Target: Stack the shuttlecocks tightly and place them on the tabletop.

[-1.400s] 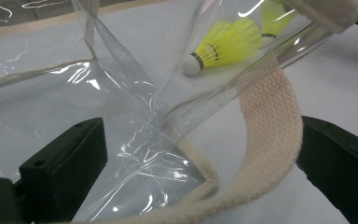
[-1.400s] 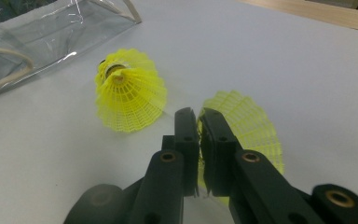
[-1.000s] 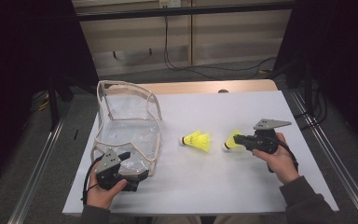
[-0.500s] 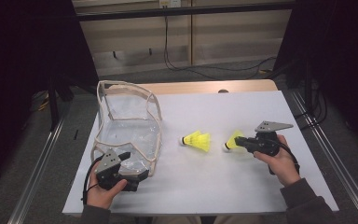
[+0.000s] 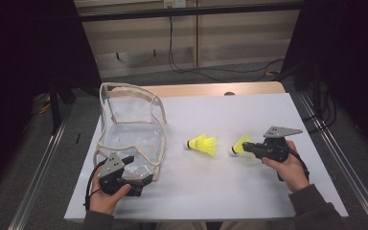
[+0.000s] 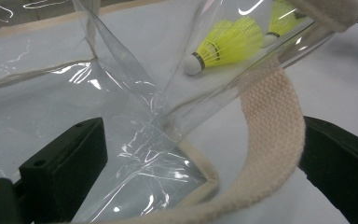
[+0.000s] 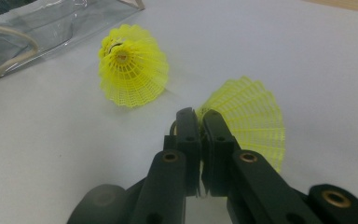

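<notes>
Across the high view, lower left: my left tongs (image 5: 141, 178) sit at the near edge of the clear bag (image 5: 134, 139), which stands open on the white desk (image 5: 249, 201). Mid-frame lies a loose yellow shuttlecock (image 5: 202, 144). Right of it, my right tongs (image 5: 245, 146) meet the skirt of a second shuttlecock (image 5: 240, 144).

Left gripper view: jaws stand wide apart at the lower corners, with the bag's clear film and its cream webbing strap (image 6: 272, 116) between them; pads not seen pressing on either. Both shuttlecocks show through the film, upper right.

Right gripper view: jaws nearly closed at centre, pinching the rim of the second shuttlecock's skirt (image 7: 249, 119). Loose shuttlecock (image 7: 133, 72) lies upper left, skirt toward the camera, the bag's corner beyond it.
</notes>
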